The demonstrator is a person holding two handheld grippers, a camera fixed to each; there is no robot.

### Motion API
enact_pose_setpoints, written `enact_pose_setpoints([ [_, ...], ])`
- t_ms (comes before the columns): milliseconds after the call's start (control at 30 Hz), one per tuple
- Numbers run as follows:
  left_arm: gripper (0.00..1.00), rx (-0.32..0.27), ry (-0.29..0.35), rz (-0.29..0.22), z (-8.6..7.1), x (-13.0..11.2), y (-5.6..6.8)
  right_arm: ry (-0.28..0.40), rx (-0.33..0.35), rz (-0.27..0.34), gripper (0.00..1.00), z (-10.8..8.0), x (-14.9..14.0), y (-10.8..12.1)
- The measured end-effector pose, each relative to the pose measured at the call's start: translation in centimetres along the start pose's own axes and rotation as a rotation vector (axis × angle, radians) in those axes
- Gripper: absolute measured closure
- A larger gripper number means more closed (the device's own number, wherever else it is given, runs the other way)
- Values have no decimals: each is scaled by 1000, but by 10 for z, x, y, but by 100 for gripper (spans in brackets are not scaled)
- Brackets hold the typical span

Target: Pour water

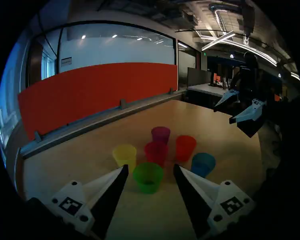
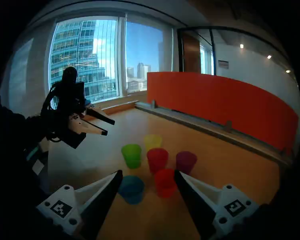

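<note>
Right gripper view: windows (image 2: 90, 60), right fingers (image 2: 102, 196) apart | left gripper view: ceiling lights (image 1: 218, 41), left fingers (image 1: 110, 192) apart

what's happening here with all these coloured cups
A person holds a gripper in each hand at a wooden table. Six cups stand clustered on it: yellow cup, green cup, red cup, purple cup, orange cup and blue cup. The left gripper faces the cluster with the green cup nearest; the right gripper faces it from the blue cup's side. Both have their jaws open and hold nothing, so no pouring has begun.
</note>
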State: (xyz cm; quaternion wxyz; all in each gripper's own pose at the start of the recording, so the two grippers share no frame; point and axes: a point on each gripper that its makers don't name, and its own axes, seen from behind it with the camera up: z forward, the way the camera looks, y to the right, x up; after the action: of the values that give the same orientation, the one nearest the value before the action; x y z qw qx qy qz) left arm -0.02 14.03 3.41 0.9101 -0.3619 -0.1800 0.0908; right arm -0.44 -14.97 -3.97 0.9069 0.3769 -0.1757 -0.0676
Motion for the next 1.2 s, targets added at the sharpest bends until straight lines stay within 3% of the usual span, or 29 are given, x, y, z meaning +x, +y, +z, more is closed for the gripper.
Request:
enact_pose_setpoints([
  [800,17,6,-157,29,22,-64,2,-60,16,-20,1,14,-28,-11],
  [1200,17,-18,-254,21,45,-89,-1,-76,23,-23,1,20,-34,-12],
])
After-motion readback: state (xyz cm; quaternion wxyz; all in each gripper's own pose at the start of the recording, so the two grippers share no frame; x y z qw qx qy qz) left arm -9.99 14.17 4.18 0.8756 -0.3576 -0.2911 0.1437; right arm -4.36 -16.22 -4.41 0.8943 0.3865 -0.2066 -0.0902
